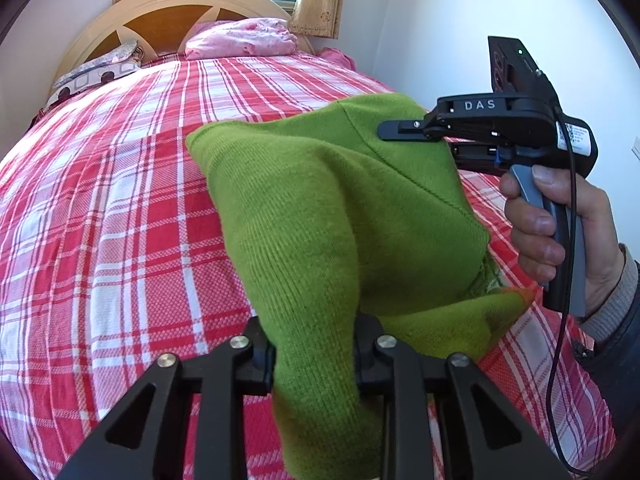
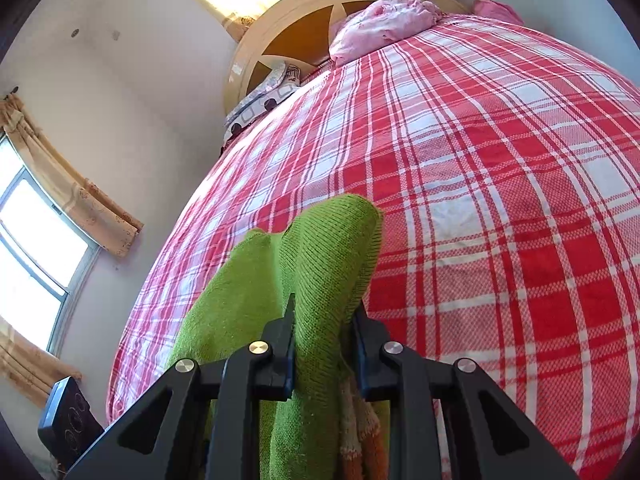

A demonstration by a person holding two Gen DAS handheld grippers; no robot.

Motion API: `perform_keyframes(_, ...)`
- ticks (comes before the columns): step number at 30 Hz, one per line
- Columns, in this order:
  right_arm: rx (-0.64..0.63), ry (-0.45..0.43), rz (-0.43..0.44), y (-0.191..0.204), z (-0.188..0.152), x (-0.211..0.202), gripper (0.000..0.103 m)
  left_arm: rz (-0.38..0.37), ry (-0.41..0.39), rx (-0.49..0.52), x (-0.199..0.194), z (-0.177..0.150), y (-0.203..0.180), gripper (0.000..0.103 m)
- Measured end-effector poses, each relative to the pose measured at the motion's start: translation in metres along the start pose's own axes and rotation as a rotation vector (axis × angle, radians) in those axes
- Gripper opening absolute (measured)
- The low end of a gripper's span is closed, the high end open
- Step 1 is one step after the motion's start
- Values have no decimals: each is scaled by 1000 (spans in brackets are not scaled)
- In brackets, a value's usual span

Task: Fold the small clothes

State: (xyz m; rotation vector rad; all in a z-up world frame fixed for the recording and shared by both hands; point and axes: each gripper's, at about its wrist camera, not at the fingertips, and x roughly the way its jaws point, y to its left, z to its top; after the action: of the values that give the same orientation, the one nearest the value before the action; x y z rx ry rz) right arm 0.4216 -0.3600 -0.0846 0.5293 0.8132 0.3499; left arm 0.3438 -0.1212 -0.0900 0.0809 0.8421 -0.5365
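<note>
Left wrist view showed us our left gripper (image 1: 316, 356) clamped narrow on a bunched fold of the green knit garment (image 1: 320, 208), whose cloth filled the gap between the pads and hid the fingertips themselves. Farther off and to the right, our right gripper (image 1: 404, 130) had its fingers pinched on the garment's far right edge; we could see one dark finger lying across the knit, the other hidden behind it. A hand (image 1: 560, 232) and a grey sleeve cuff held that tool's handle, with the arm cut off at the frame's right edge. The garment hung raised between the two tools above the red plaid bedspread (image 1: 120, 208), its lower end running out of sight under our own gripper. In the right wrist view, the right gripper (image 2: 324, 328) gripped a green fold too, and an orange striped part (image 2: 360, 440) showed near the bottom edge, too cropped for us to make out. A pink pillow (image 1: 244, 36) lay far against the headboard (image 1: 160, 8).
</note>
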Motion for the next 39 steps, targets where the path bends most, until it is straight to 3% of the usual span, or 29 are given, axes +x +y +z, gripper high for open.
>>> perform_keyframes(12,-8,8,80,39,-34,-10,23,24,-19,-5,-45,-26,10,27)
perform_keyframes(39,-111,104,250,163,-97,27,23,146,-83,-129,-136,-98,69,27)
